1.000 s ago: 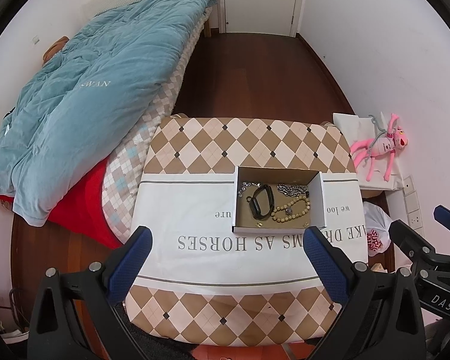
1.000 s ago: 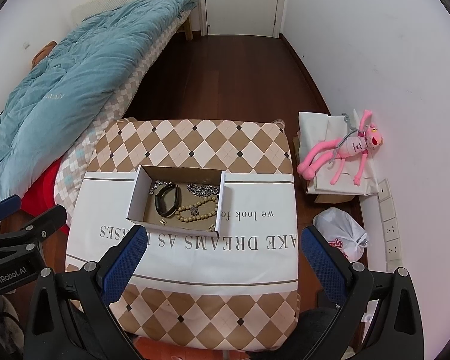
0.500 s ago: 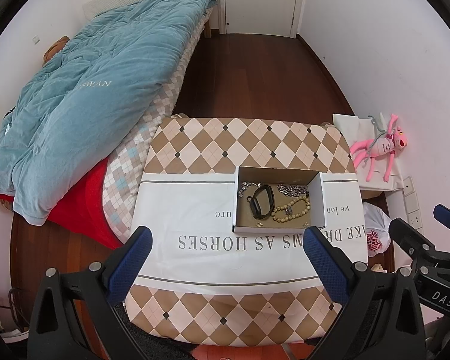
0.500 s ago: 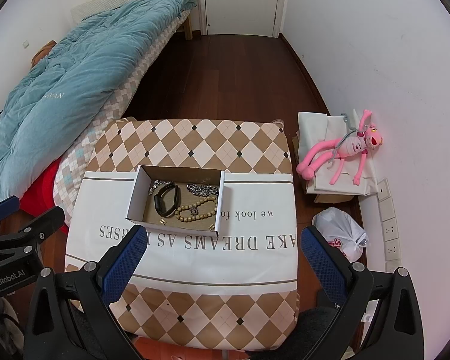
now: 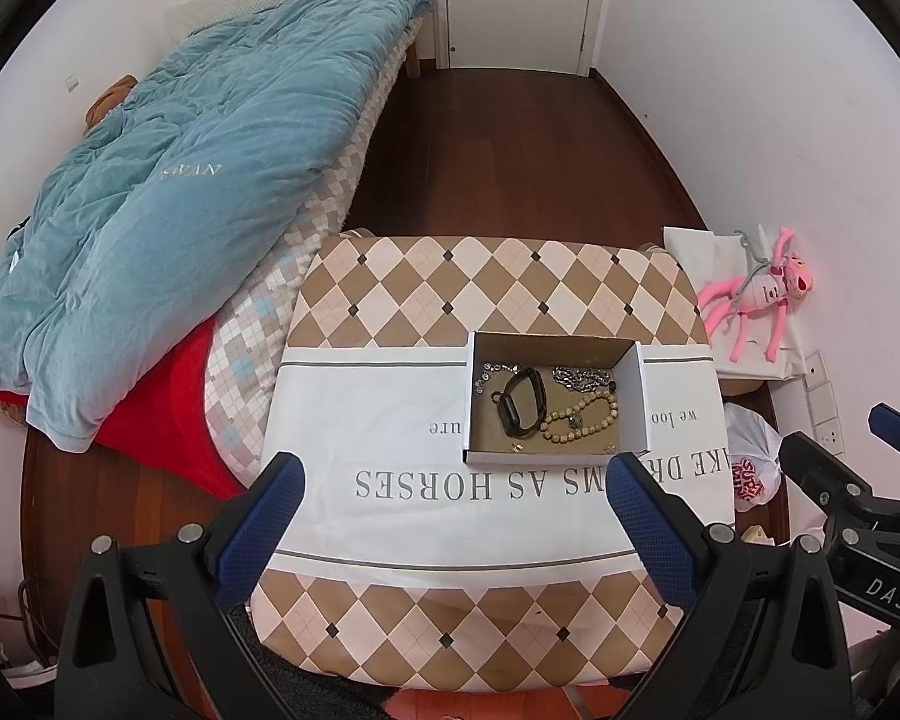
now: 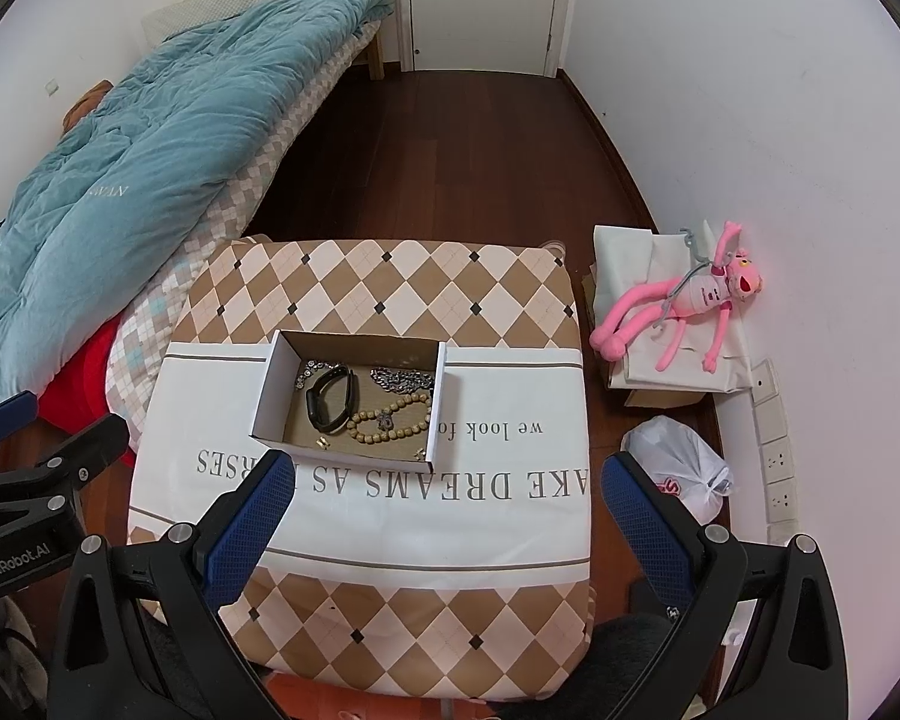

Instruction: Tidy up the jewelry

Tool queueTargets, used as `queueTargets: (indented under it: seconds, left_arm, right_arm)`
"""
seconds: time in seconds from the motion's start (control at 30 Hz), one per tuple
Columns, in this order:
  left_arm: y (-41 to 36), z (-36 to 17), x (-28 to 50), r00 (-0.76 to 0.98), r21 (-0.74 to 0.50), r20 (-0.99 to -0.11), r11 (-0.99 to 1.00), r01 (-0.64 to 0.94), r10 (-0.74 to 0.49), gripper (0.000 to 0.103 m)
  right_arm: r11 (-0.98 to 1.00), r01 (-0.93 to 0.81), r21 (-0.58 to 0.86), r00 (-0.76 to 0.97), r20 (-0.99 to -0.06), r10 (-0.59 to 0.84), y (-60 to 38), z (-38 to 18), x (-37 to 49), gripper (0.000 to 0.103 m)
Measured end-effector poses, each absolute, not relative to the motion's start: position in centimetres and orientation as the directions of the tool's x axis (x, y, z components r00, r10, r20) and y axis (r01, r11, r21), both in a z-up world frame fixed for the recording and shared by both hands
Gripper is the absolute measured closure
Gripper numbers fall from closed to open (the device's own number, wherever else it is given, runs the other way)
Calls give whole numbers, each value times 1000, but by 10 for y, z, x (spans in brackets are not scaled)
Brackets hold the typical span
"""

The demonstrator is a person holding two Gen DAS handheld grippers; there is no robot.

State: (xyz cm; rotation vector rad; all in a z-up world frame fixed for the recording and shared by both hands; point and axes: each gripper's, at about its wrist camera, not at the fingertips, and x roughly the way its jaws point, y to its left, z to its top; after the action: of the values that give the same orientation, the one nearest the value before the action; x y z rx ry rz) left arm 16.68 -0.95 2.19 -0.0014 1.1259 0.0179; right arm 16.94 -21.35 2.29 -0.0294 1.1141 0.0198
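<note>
Left hand-held gripper [image 5: 450, 498] spread wide, blue pads [image 5: 267, 516] well apart, nothing between them, hovering above the near half of the table [image 5: 390, 540]; seen also from the right wrist camera at the far left edge [image 6: 6, 432]

Right hand-held gripper [image 6: 447, 495] likewise spread wide and empty, above the near edge of the table, its pads [image 6: 249, 531] either side of the printed lettering; visible at the right edge of the left wrist view [image 5: 840, 450]

Ahead of both, a shallow open box [image 5: 468, 414] resting on the white band of the tablecloth [image 5: 426, 282], toward the right of the table from the left wrist view

Inside the box: a black wristband [image 5: 522, 402] near the middle, a string of tan wooden beads [image 5: 582, 417] just to its right with a small dark charm on it, a silver chain [image 5: 579, 377] bunched along the far wall, another small silver chain [image 5: 492, 375] at the far left corner, and tiny pieces [image 5: 517, 447] by the near wall, too small to identify

Beyond the table, dark wooden floor [image 5: 498, 144] running up to a white door [image 5: 513, 0]

To the left, a bed under a blue quilt [image 5: 180, 192], red cloth [image 5: 168, 396] beneath

To the right, against the wall, a pink plush toy [image 6: 684, 306] lying on white paper bags [image 6: 630, 252], and nearer, a white plastic bag [image 6: 678, 462] on the floor
</note>
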Motion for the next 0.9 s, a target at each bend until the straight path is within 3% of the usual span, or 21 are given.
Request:
queueTargets:
  seconds: [0.9]
  left_arm:
    - [-5,20,162,434,-2,-901,1000,-13,4,0]
  right_arm:
    - [999,-30,-16,438,-899,-1,-214,22,166,0]
